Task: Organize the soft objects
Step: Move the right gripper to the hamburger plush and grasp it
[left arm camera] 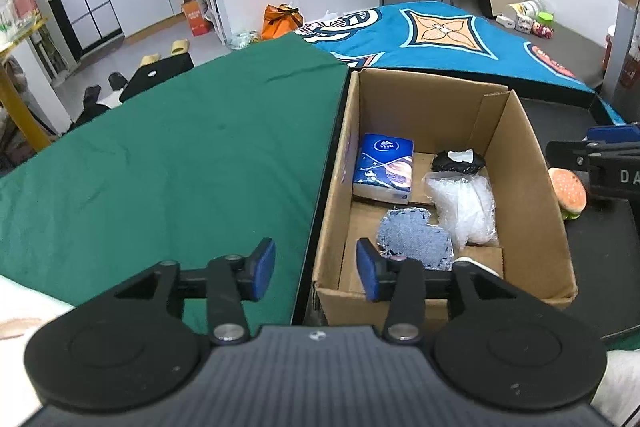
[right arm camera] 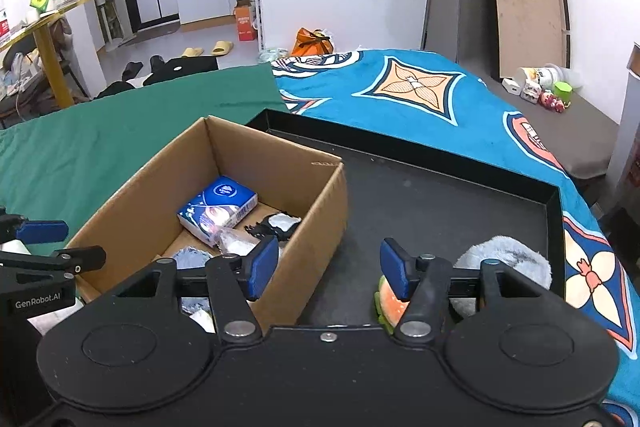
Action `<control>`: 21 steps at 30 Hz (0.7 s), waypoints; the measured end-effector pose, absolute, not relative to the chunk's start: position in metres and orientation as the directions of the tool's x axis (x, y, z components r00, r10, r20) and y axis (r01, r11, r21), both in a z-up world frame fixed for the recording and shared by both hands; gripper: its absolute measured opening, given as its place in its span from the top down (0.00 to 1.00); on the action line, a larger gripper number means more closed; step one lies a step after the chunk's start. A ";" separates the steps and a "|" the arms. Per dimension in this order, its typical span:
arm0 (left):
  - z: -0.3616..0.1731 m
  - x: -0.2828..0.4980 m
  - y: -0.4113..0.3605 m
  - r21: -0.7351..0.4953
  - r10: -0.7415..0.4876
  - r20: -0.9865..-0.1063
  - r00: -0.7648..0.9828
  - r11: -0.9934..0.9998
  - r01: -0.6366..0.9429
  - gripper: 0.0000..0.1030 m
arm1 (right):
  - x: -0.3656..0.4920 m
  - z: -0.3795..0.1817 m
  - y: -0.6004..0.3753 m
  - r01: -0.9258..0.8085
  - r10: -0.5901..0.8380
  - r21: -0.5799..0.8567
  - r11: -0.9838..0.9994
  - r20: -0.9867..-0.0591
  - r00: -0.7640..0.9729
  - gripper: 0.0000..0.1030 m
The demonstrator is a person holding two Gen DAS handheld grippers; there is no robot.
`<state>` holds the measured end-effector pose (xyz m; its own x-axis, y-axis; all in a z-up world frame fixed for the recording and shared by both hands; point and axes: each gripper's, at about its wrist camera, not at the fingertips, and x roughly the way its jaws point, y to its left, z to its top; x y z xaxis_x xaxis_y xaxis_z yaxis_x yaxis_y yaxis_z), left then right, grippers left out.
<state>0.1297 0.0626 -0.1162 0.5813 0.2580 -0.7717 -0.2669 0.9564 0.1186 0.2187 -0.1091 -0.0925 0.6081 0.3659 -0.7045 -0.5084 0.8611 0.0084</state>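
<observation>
A sorting job at mid-course: the left gripper hangs with its blue pads spread and nothing between them, straddling the near left wall of the cardboard box, one pad over the green cloth and the other over the box's inside. Already lying in the box are a blue tissue pack, a patch of denim fabric, a clear plastic bag and a small black-and-white item (too small to name). To the right of the box, on the black tray, wait the two soft things that look to be left: a toy hamburger and, beside it, a grey fluffy plush. The right gripper is also spread and empty, its right pad just over the hamburger and its left pad over the box's near right corner. The step in hand appears to be the reach for the hamburger; the next move would call for shifting right until both pads flank the toy, then closing gently, since it will likely squash. The tray sits on a bed or table draped in green cloth and a patterned blue blanket. Beyond lie a white wall, an orange bag on the floor, yellow slippers and a kitchen doorway.
</observation>
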 end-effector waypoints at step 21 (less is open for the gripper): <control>-0.124 0.144 0.038 0.288 0.371 -0.754 0.542 0.928 -0.236 0.33 | 0.243 -0.137 -0.157 -0.416 0.326 0.072 0.906 -0.745 0.582 0.40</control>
<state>0.1443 0.0378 -0.1238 0.5421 0.3714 -0.7538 -0.2356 0.9282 0.2879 0.2432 -0.1571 -0.1374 0.5816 0.3262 -0.7452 -0.4161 0.9064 0.0720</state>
